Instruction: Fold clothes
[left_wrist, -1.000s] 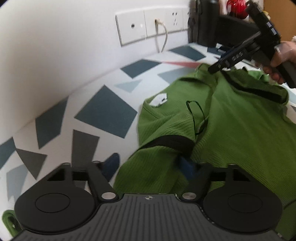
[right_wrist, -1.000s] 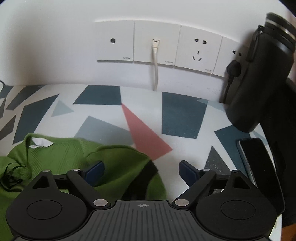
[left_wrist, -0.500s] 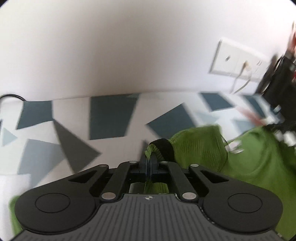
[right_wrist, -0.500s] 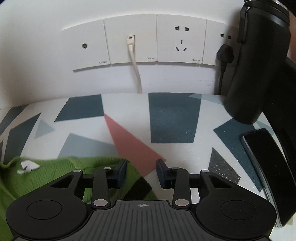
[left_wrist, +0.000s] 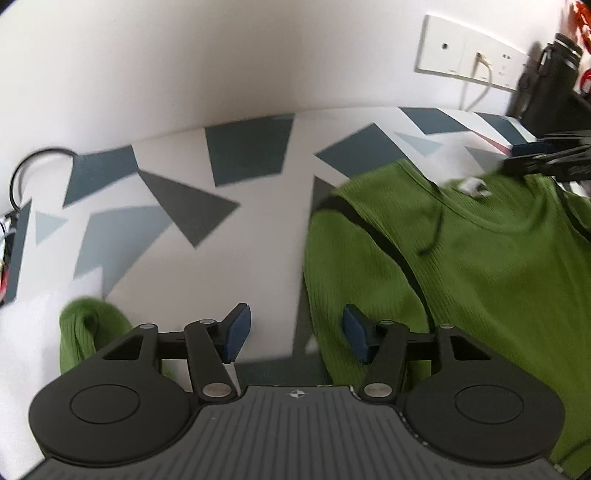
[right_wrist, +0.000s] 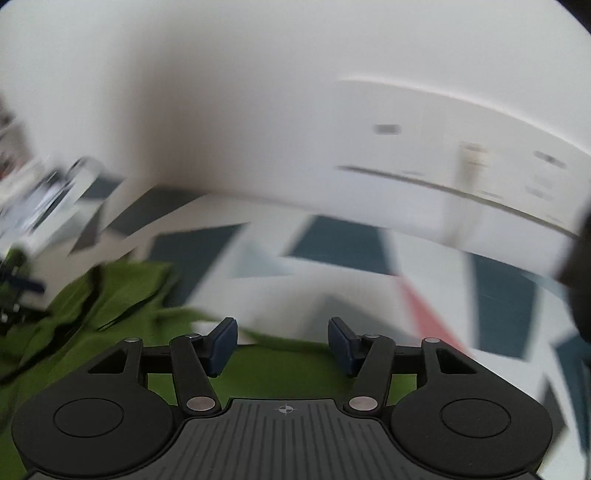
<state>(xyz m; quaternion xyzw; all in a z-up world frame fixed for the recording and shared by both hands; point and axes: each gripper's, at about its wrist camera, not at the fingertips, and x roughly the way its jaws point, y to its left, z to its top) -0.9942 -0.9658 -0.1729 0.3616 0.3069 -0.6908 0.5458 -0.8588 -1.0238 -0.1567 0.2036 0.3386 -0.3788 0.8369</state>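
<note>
A green knit garment (left_wrist: 480, 266) with black trim and a white neck label (left_wrist: 472, 186) lies on the patterned table, to the right in the left wrist view. My left gripper (left_wrist: 293, 338) is open and empty, its right pad beside the garment's left edge. A green fold (left_wrist: 88, 328) lies at the lower left. My right gripper (right_wrist: 282, 343) is open and empty above the garment's edge (right_wrist: 110, 295); this view is motion-blurred. The right gripper also shows at the far right of the left wrist view (left_wrist: 550, 158).
The table (left_wrist: 243, 243) has a white top with grey and blue shapes. A wall socket panel (left_wrist: 469, 62) with a white cable is at the back right. A black bottle (left_wrist: 546, 81) stands at the far right. A black cable loop (left_wrist: 33, 162) lies at the left.
My left gripper let go of the black-trimmed sleeve and opened, with the garment now spread to its right. My right gripper opened wider and swung left, blurring its view.
</note>
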